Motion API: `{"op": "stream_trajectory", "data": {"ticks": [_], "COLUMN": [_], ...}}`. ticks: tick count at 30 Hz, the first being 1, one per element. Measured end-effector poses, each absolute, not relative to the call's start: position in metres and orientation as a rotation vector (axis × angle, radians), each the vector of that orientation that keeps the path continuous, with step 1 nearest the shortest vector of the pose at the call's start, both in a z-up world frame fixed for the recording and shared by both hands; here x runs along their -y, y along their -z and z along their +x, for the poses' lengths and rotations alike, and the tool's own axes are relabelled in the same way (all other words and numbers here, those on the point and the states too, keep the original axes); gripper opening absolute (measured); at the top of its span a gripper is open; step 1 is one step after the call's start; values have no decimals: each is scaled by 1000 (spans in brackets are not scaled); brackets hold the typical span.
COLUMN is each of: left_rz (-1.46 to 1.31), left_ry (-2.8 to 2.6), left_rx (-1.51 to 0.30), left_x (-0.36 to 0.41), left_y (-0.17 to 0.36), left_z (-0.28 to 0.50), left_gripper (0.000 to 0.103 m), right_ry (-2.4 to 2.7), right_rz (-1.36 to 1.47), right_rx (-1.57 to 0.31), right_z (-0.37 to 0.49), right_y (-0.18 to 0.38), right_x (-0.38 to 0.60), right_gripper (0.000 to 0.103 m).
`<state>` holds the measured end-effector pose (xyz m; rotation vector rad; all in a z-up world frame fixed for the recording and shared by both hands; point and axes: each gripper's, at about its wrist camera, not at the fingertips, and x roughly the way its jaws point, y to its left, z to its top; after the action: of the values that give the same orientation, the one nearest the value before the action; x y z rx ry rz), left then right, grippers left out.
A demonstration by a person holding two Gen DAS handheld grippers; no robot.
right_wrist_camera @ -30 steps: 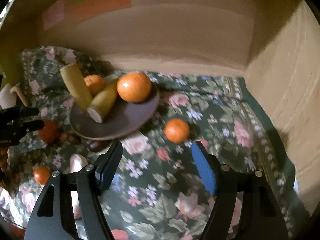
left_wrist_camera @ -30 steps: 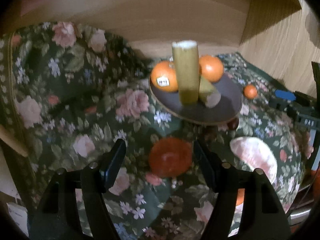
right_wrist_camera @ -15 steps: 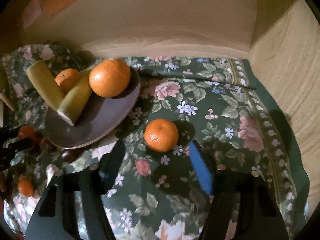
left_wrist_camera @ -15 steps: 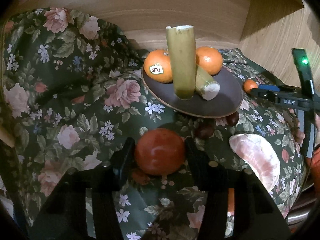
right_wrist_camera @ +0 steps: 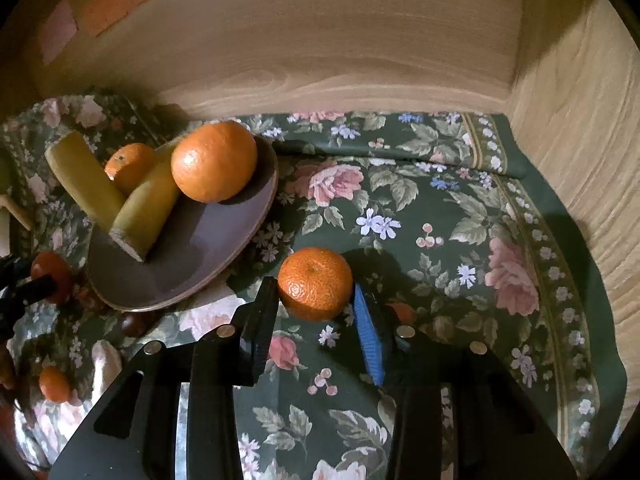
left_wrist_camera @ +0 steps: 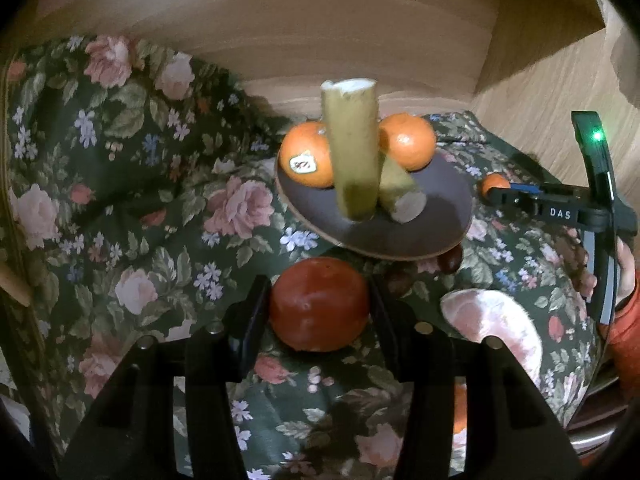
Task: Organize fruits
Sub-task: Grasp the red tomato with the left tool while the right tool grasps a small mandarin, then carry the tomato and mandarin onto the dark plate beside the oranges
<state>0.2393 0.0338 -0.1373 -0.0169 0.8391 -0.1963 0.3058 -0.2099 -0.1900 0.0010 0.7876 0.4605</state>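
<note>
Fruits are partly gathered already: the dark plate (left_wrist_camera: 432, 216) on the flowered cloth (right_wrist_camera: 440, 208) carries two big oranges (right_wrist_camera: 214, 162) and two yellow-green cut lengths, perhaps banana (left_wrist_camera: 352, 152), one propped upright against the other. From where I stand, the rest looks still to be collected. A peeled pink citrus half (left_wrist_camera: 492, 332) lies on the cloth to the right of the plate, untouched. A squat red fruit, maybe a persimmon (left_wrist_camera: 318, 304), sits just in front of the plate, and the left gripper (left_wrist_camera: 318, 312) has both fingers snug against its sides, so I take it as gripped but not lifted. A small mandarin (right_wrist_camera: 316, 282) rests beyond the plate's right edge; the right gripper (right_wrist_camera: 316, 312) is closing on it, its blue pad about touching the skin. A smaller orange fruit (right_wrist_camera: 54, 384) and a couple of dark chestnut-like things (left_wrist_camera: 450, 259) remain loose near the plate
</note>
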Motion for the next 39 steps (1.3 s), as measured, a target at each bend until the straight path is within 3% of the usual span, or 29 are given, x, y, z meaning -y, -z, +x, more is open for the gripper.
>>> {"op": "stream_trajectory", "data": {"ticks": [18, 39], "left_rz": [16, 128], "left_ry": [296, 325], "left_rx": [-764, -912], "left_x": [36, 109], "left_y": [102, 142], "left_z": [272, 350], "left_gripper": [49, 51], "right_ry": [-508, -502], "right_rz": [-19, -4], "right_rx": [-561, -598], "right_z": [252, 281], "right_y": [131, 151], "right_x": [210, 221], "right_gripper": [35, 35]}}
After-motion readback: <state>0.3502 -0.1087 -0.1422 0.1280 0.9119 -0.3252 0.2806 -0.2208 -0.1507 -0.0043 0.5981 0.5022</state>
